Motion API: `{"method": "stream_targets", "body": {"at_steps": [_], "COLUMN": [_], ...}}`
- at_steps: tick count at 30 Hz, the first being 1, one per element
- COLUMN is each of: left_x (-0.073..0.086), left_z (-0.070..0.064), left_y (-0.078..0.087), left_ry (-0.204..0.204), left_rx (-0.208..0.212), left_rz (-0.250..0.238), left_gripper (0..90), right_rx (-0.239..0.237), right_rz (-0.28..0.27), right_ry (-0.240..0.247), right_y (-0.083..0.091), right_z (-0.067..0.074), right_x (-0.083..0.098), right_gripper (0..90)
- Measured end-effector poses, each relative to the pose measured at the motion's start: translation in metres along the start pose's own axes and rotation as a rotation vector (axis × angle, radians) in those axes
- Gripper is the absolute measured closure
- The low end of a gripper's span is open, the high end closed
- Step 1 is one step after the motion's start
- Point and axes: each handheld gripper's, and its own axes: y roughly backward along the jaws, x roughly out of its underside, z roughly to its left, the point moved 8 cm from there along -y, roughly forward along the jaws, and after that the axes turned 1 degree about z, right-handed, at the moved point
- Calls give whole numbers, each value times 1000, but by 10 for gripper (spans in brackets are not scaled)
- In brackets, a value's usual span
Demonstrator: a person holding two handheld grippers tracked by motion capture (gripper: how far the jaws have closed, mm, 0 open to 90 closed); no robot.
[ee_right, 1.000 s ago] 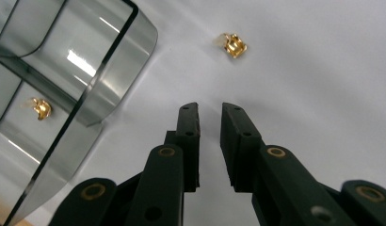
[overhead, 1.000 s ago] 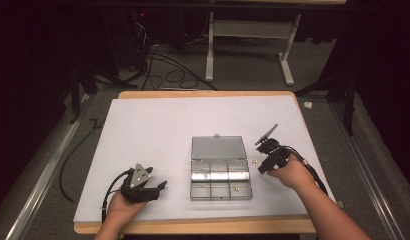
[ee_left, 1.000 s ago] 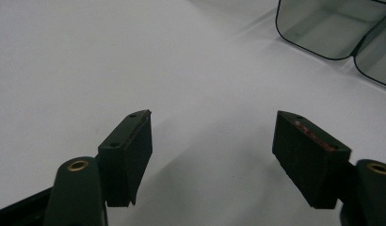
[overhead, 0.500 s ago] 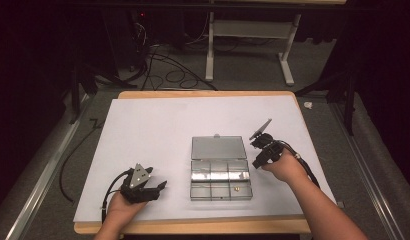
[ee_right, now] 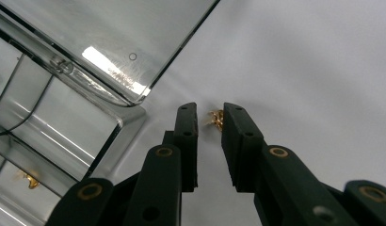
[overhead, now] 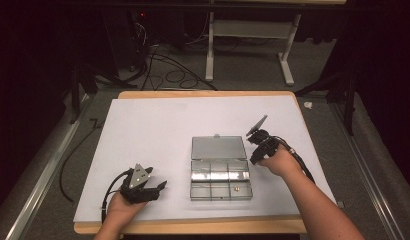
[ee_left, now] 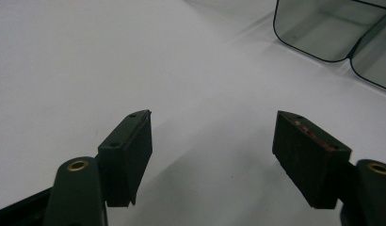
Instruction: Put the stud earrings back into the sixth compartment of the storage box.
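Note:
A clear plastic compartment box (overhead: 192, 180) lies open mid-table, its lid (overhead: 218, 148) flat behind it. One small gold piece (overhead: 236, 188) rests in a front compartment, also seen in the right gripper view (ee_right: 28, 180). My right gripper (overhead: 254, 159) is beside the box's right edge near the hinge corner. Its jaws (ee_right: 210, 117) stand a narrow gap apart around a second gold piece (ee_right: 215, 118) on the white sheet, and the left jaw is clear of it. My left gripper (overhead: 160, 188) rests at the front left, wide open (ee_left: 213, 117) with nothing between its jaws.
The white sheet (overhead: 158, 130) covers a wooden table. The box's rounded corner wall (ee_right: 130, 115) and lid edge (ee_right: 111, 33) lie just left of my right jaws. Box compartments (ee_left: 276, 23) sit ahead of my left gripper. Cables and a stand are on the floor beyond.
My right hand has moved left, closer to the box's right edge, and slightly down. The left hand and gripper have stayed put.

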Motion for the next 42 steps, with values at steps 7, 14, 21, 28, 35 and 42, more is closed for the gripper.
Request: {"method": "stream_targets", "body": {"at_steps": [7,14,21,28,35,42], "left_x": [0,0,0,1,1,1], "left_z": [0,0,0,0,0,0], "left_y": [0,0,0,0,0,0], "left_ry": [0,0,-1,-10,-9,-9], "left_rx": [0,-1,-3,-4,-5,-6], "left_rz": [0,-1,0,11,12,13], "left_gripper": [297,297,297,298,298,298], "right_rx": [11,14,-1,-21,-38,-47], "right_rz": [17,7,-6,-16,-22,-23], "right_ry": [0,8,10,26,34,41], "right_y": [-4,6,20,29,33,34], "right_z": [-1,-1,2,12,22,28], "right_x": [-1,1,9,24,38,48], "right_gripper": [834,871,869,867,865,864]}}
